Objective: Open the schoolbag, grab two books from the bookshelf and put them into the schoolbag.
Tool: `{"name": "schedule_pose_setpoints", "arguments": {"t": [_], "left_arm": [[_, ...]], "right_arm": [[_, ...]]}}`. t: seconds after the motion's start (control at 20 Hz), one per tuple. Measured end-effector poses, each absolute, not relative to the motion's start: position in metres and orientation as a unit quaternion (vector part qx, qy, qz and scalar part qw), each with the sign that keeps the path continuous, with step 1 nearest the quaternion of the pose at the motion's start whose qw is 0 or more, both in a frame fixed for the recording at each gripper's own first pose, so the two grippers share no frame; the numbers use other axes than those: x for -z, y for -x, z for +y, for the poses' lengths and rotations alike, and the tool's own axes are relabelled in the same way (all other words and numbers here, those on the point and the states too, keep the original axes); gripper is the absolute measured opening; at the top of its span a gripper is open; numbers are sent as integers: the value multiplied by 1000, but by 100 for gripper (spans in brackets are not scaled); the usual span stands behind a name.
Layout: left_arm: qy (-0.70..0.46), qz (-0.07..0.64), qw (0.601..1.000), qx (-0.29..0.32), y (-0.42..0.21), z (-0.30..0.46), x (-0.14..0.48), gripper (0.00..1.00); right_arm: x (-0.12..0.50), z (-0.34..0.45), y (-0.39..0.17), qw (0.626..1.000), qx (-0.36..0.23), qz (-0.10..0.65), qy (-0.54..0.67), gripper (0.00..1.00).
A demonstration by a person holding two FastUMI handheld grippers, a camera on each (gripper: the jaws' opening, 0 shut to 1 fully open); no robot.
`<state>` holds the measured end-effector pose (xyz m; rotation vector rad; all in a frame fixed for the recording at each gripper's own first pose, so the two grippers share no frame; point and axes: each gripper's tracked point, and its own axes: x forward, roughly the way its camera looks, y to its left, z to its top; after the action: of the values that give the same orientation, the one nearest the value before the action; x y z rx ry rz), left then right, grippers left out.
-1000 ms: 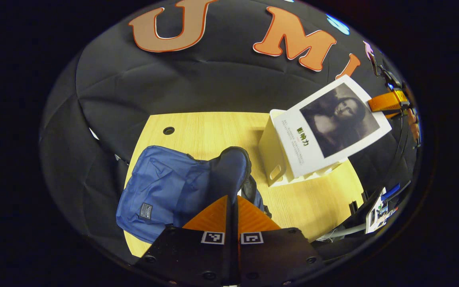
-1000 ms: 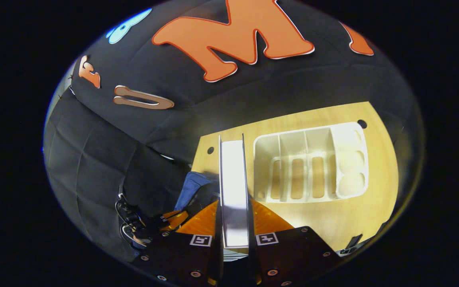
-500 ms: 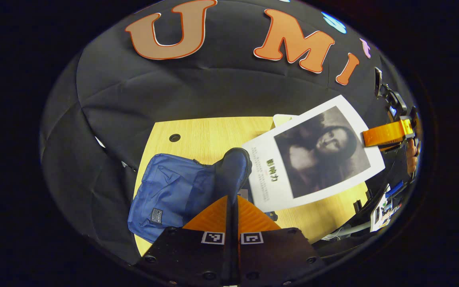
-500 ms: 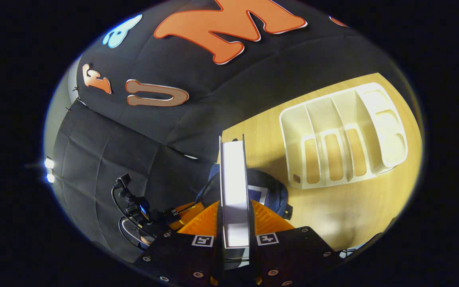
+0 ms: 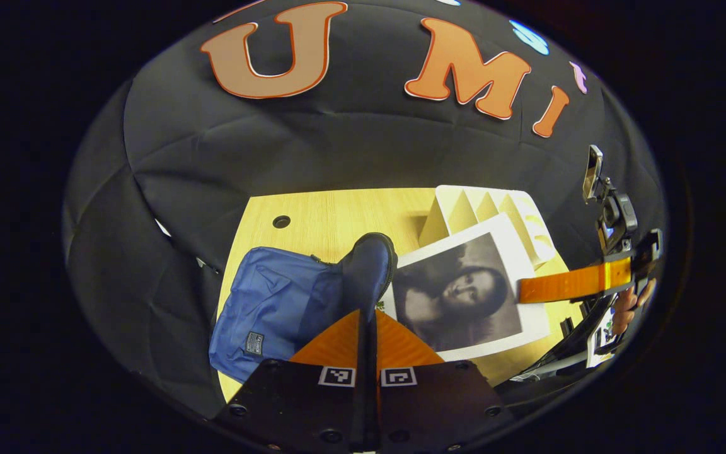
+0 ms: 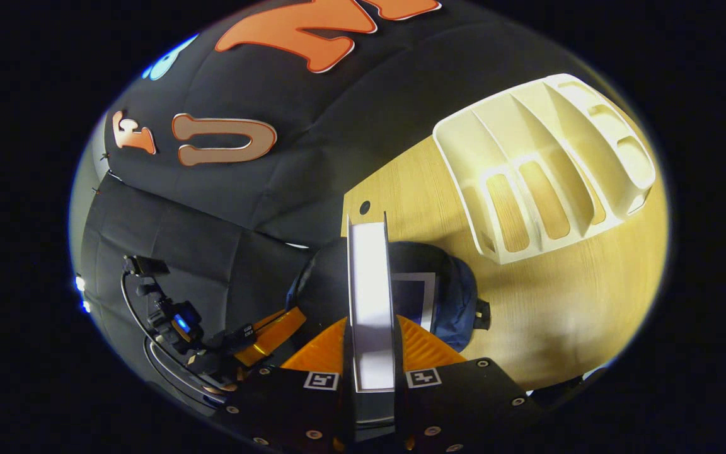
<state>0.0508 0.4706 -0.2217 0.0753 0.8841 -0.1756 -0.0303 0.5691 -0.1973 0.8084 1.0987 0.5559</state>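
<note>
The blue schoolbag point(image 5: 262, 302) lies on the wooden table point(image 5: 319, 214). My left gripper point(image 5: 368, 313) is shut on its dark flap point(image 5: 369, 265), holding it raised. A white book with a dark picture on its cover point(image 5: 464, 296) hangs tilted right beside the flap, over the bag's mouth, and the right gripper point(image 5: 564, 287) holds it by one edge. In the right gripper view, my right gripper point(image 6: 372, 321) is shut on that book point(image 6: 370, 277), seen edge-on above the open bag point(image 6: 451, 296). Another book point(image 6: 425, 293) lies inside. The white bookshelf point(image 6: 546, 170) stands behind, its slots bare.
The bookshelf point(image 5: 489, 208) sits at the table's far right. The left gripper point(image 6: 268, 331) and its cables show at the lower left of the right gripper view. Bare tabletop point(image 6: 558, 315) lies right of the bag.
The right gripper has carried the book down and left, from in front of the bookshelf to the bag's mouth. The left gripper has kept the flap raised.
</note>
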Motion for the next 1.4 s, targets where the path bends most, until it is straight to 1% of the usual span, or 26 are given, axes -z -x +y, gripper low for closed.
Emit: {"name": "schedule_pose_setpoints", "arguments": {"t": [0.25,0.35,0.6,0.7,1.15,1.3,1.4], "left_arm": [[-42,430,897,94,-49,463,223,1],[-43,430,897,96,-49,461,222,1],[-51,435,893,103,-43,452,224,1],[-55,434,893,105,-43,450,225,1],[-69,433,891,122,-39,435,219,0],[-71,430,891,124,-40,434,220,1],[-68,431,891,129,-39,432,220,1]], "right_arm": [[226,597,28,735,-225,505,-393,24],[234,615,36,728,-234,511,-393,24],[254,648,44,734,-237,514,-375,24],[258,658,45,729,-239,515,-382,24],[267,686,38,733,-246,503,-387,24],[274,695,39,729,-249,507,-387,24],[285,699,36,737,-263,500,-372,24]]}}
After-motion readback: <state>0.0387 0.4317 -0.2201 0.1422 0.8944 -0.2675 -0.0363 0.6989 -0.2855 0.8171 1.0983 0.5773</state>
